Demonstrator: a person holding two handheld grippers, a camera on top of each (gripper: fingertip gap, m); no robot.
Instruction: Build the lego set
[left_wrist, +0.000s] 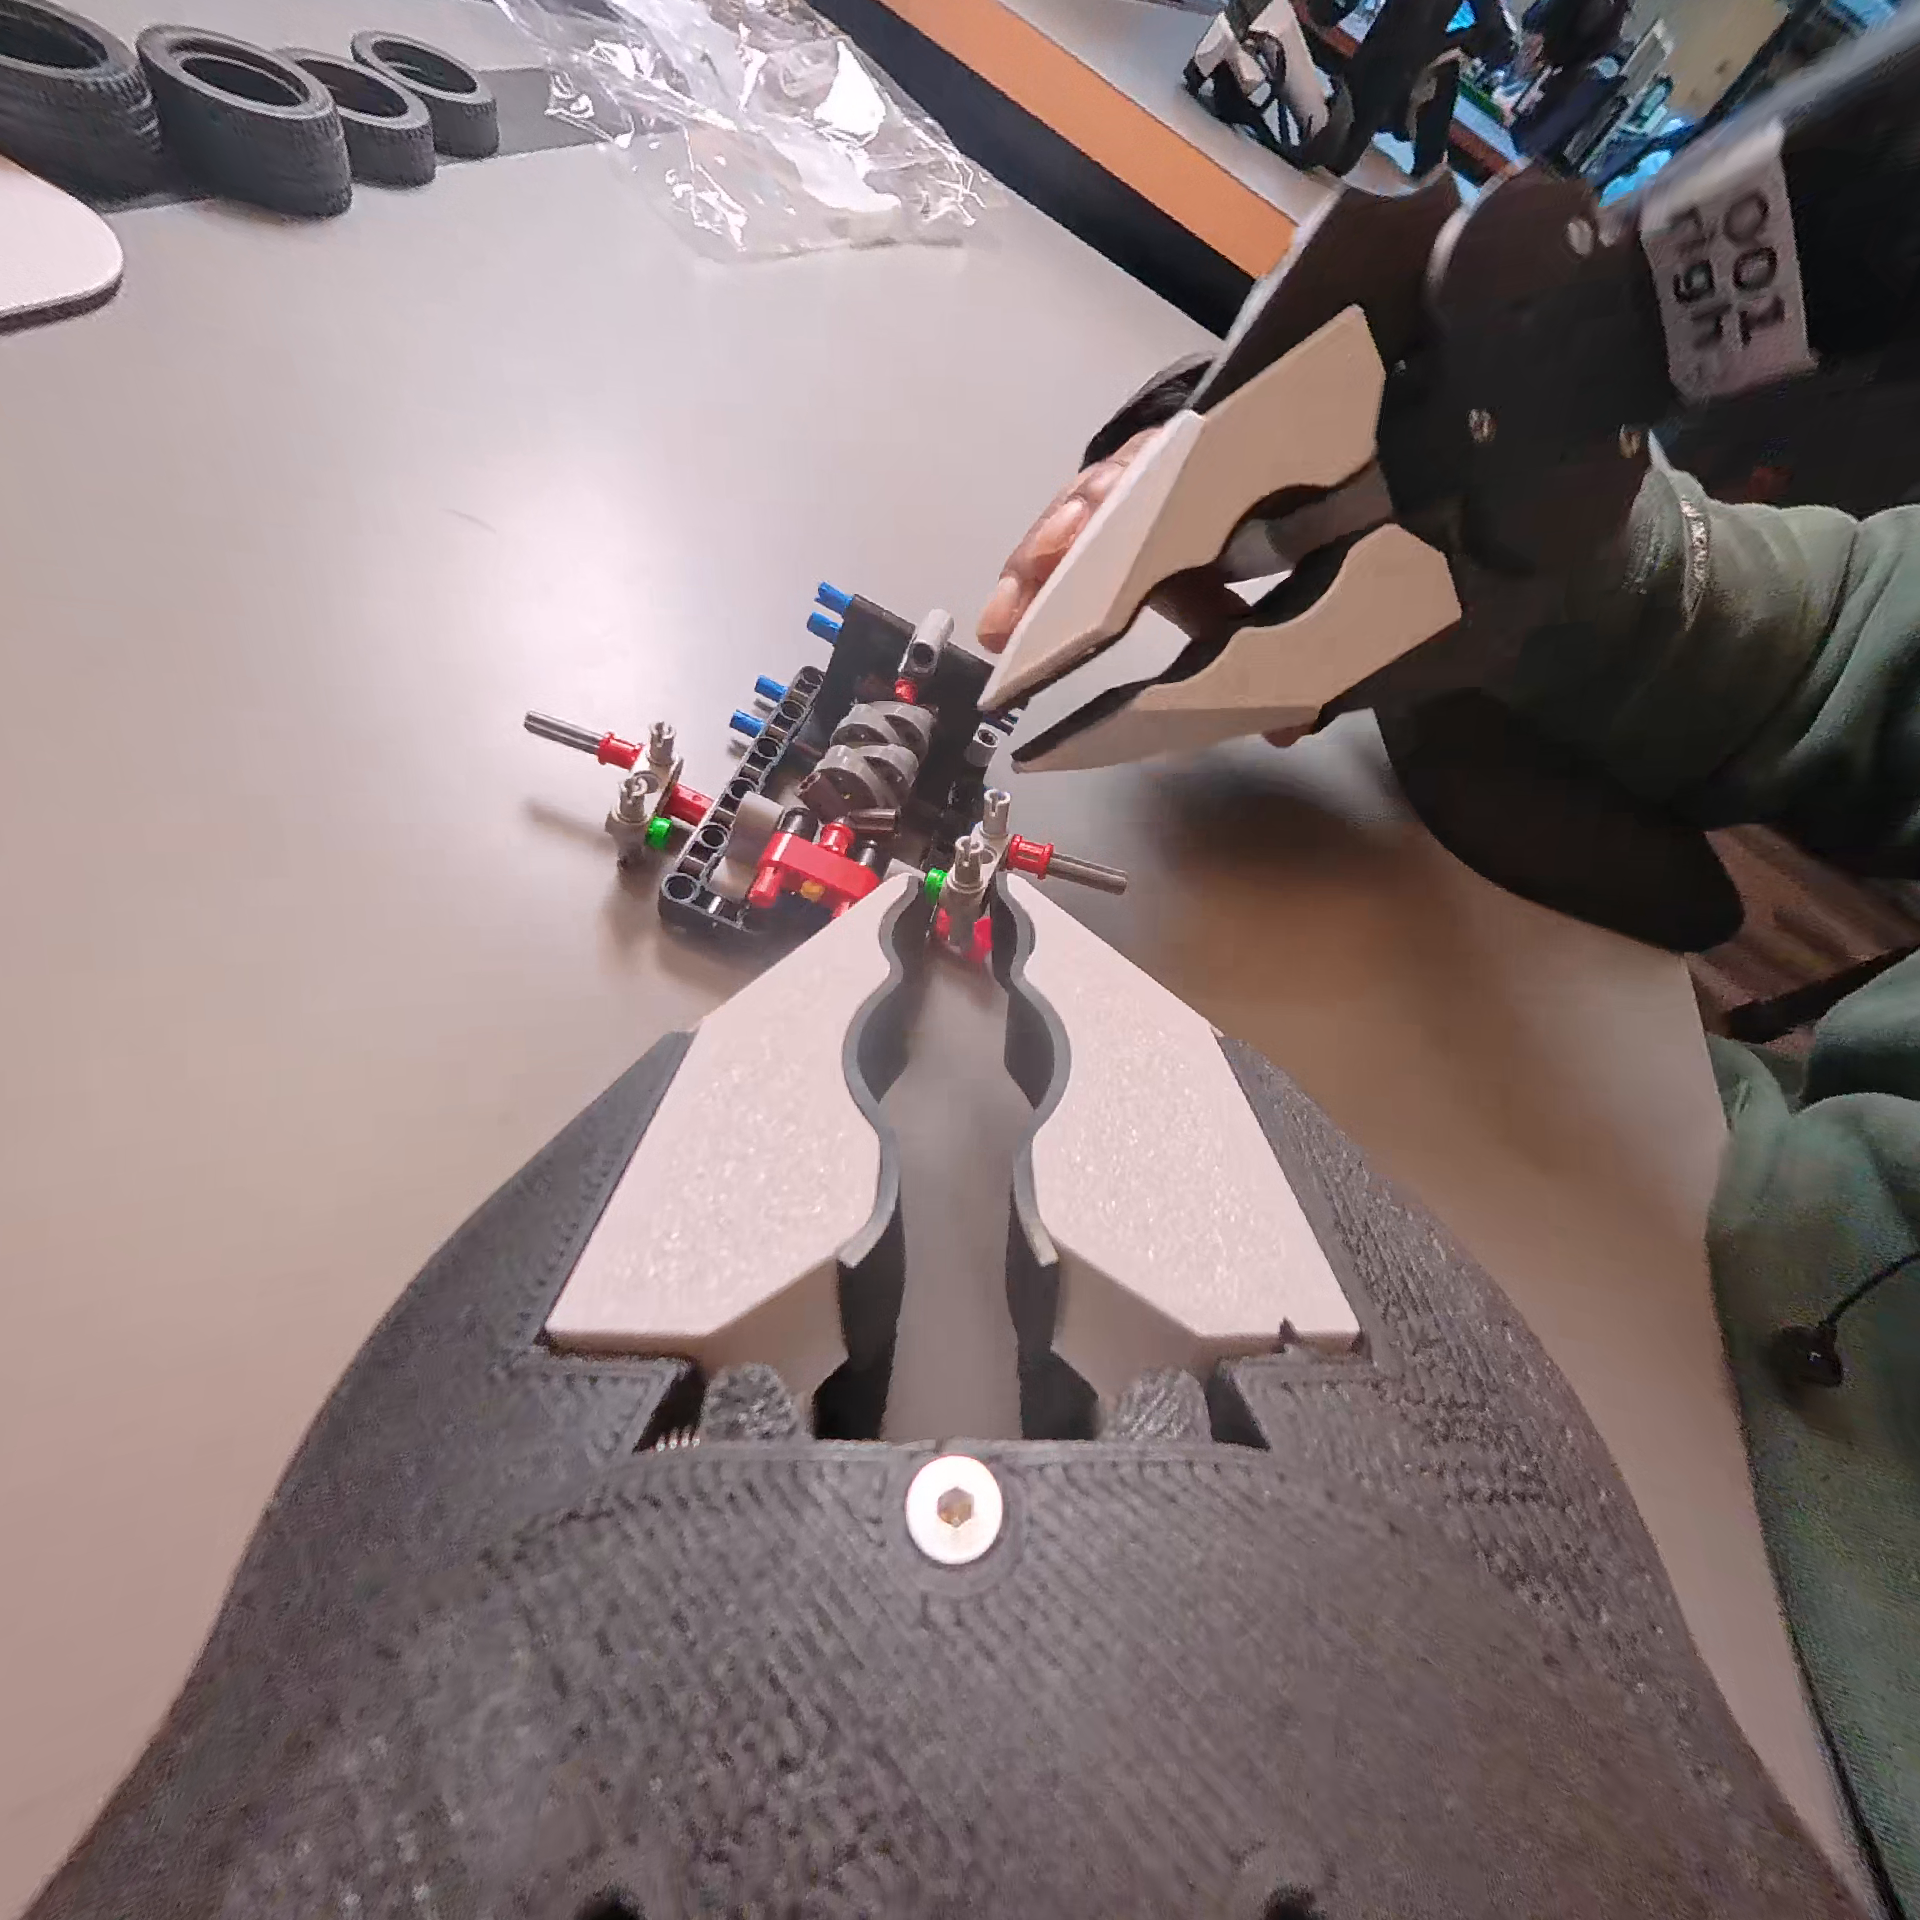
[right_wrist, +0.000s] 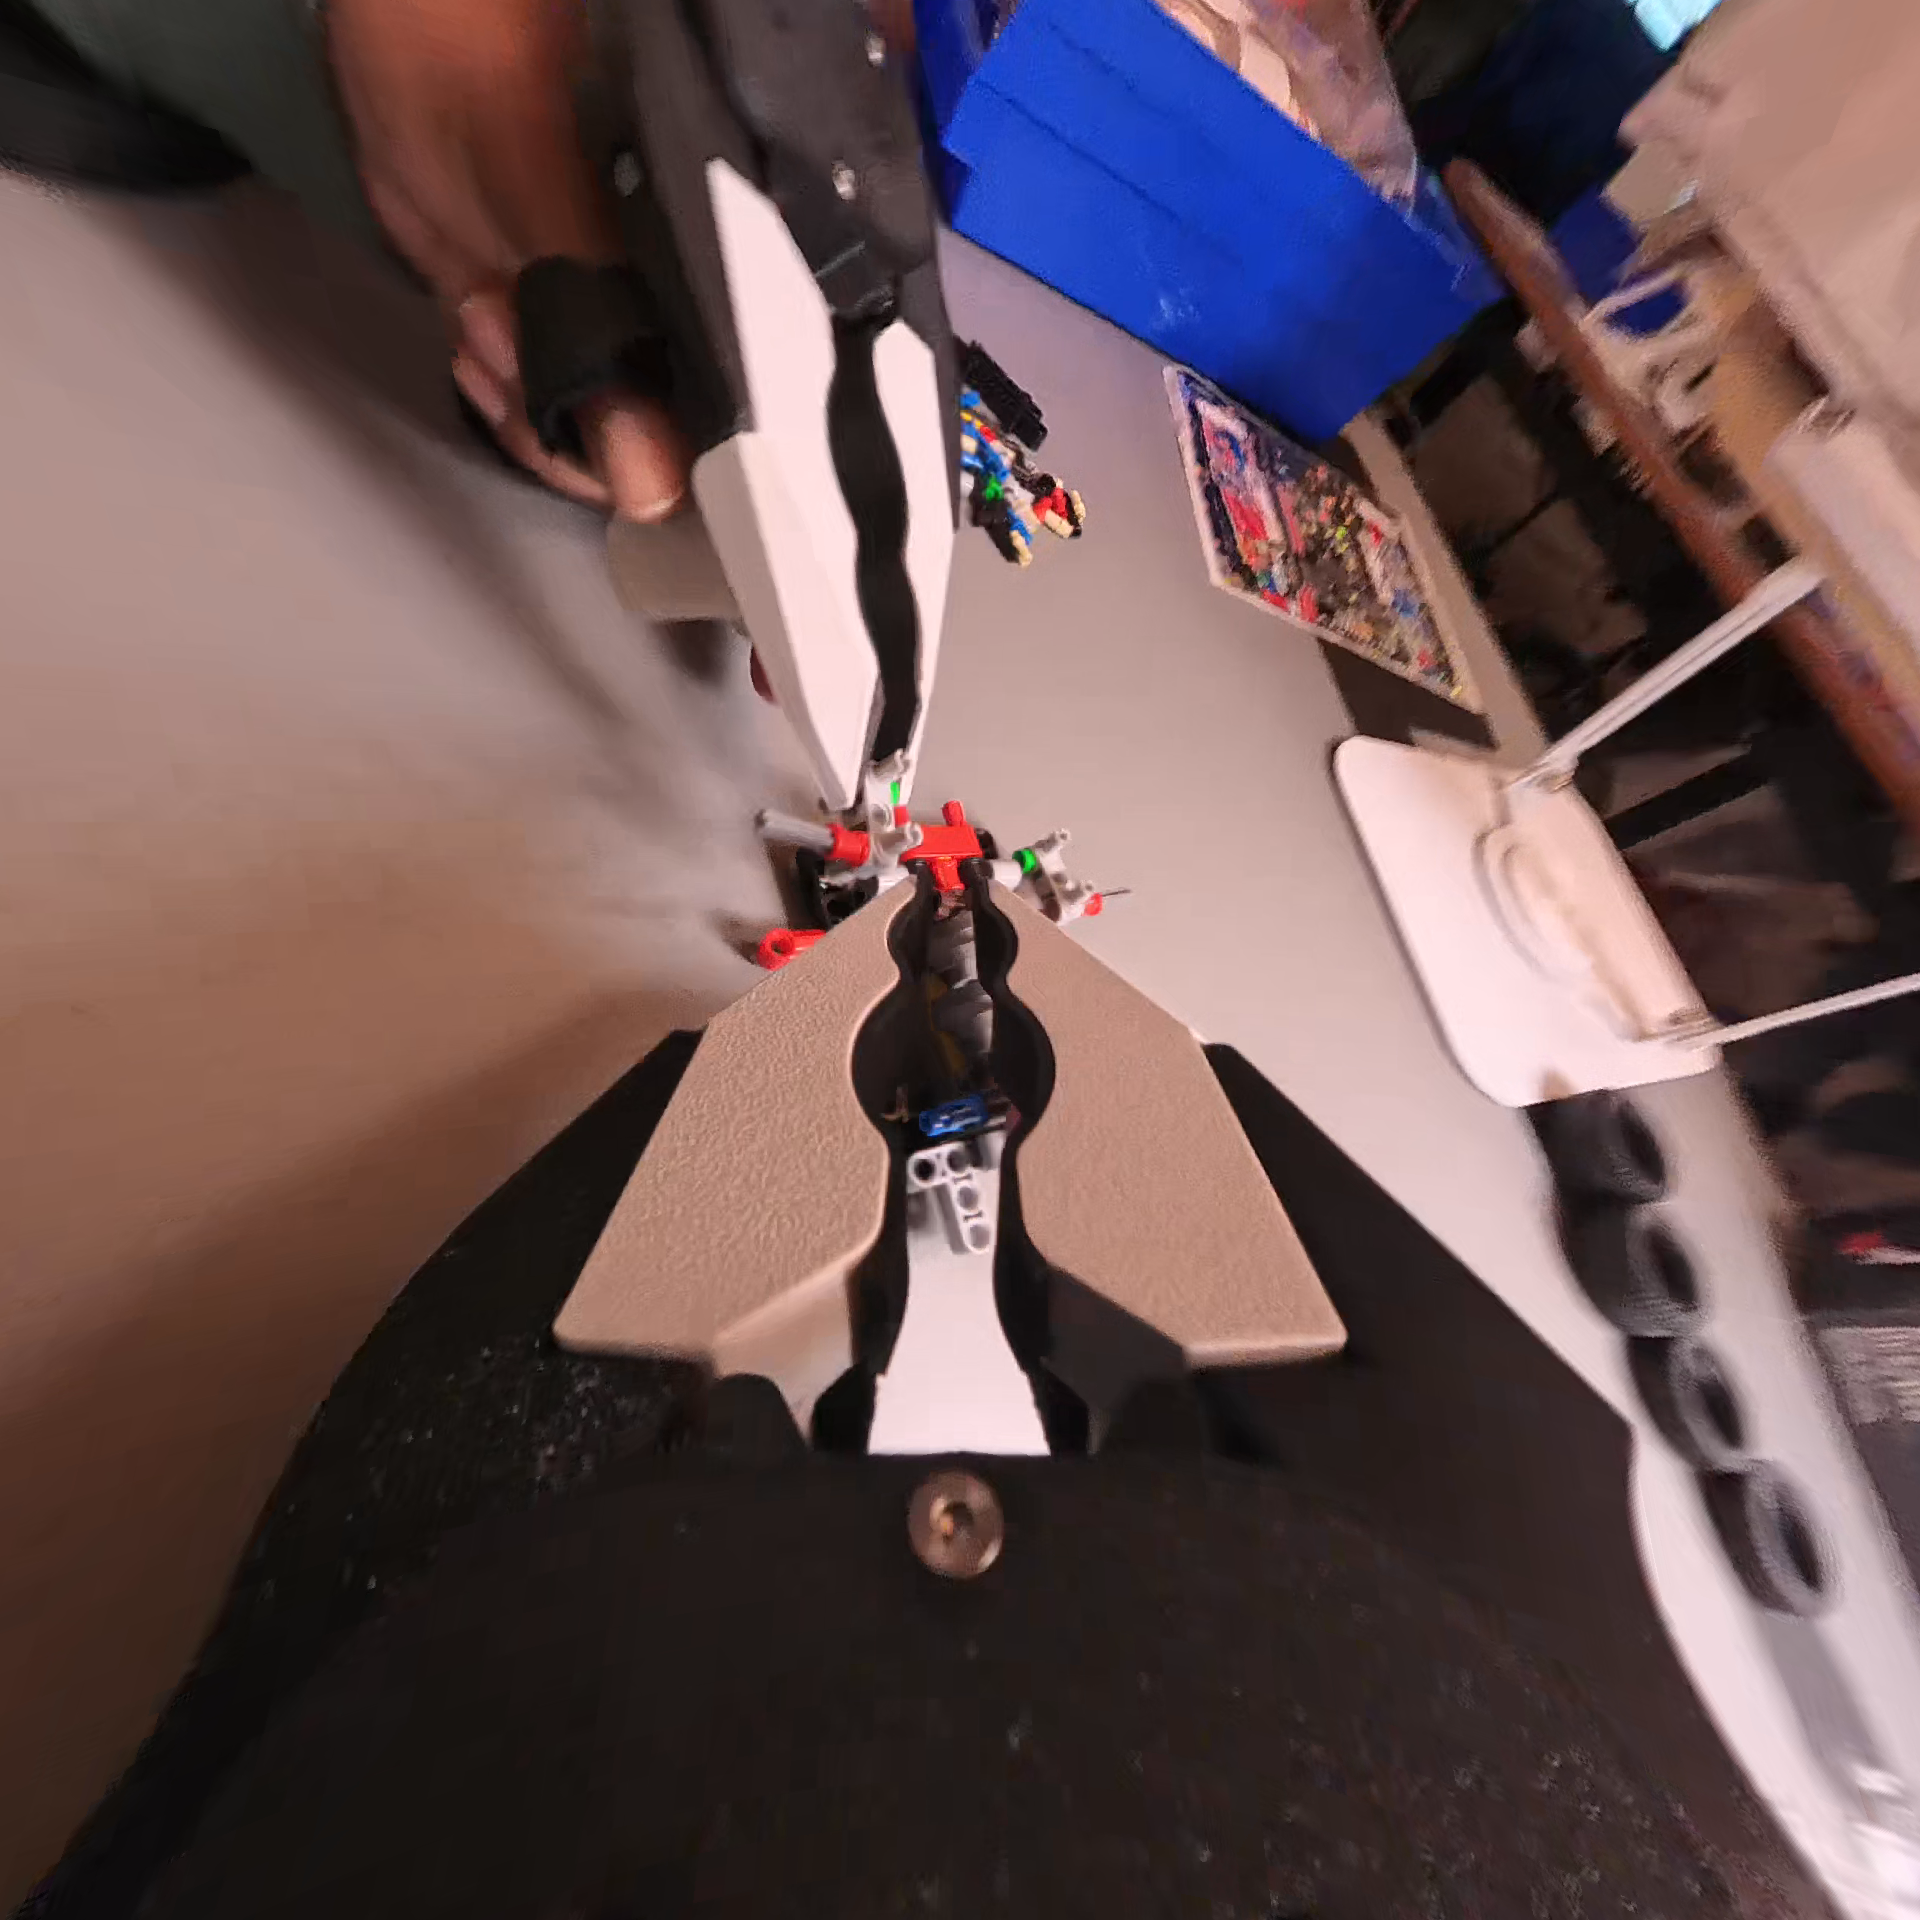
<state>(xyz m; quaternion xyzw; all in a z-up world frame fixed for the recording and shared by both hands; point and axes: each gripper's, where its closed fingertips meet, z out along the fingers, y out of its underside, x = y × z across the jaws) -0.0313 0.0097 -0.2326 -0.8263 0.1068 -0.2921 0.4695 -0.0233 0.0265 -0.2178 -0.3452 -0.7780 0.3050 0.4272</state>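
The lego assembly (left_wrist: 831, 790) lies on the grey table: a black frame with grey gears, a red front piece, blue pins and an axle stub on each side. My left gripper (left_wrist: 956, 899) is closed on the grey steering knuckle (left_wrist: 971, 868) with a green pin at the assembly's near right corner; it also shows in the right wrist view (right_wrist: 873, 795). My right gripper (left_wrist: 1006, 727) pinches the frame's far right edge with its jaws nearly closed. In the right wrist view (right_wrist: 948, 883) the assembly (right_wrist: 940, 847) shows through the gap between its fingers.
Several black tyres (left_wrist: 249, 114) line the far left edge, also in the right wrist view (right_wrist: 1662, 1278). A clear plastic bag (left_wrist: 769, 125) lies behind. A white stand base (right_wrist: 1507, 914), a printed sheet (right_wrist: 1309, 540), a blue bin (right_wrist: 1195, 208), loose parts (right_wrist: 1013, 478) and a red piece (right_wrist: 784, 945) are nearby. The tips of both grippers are at nearly the same place.
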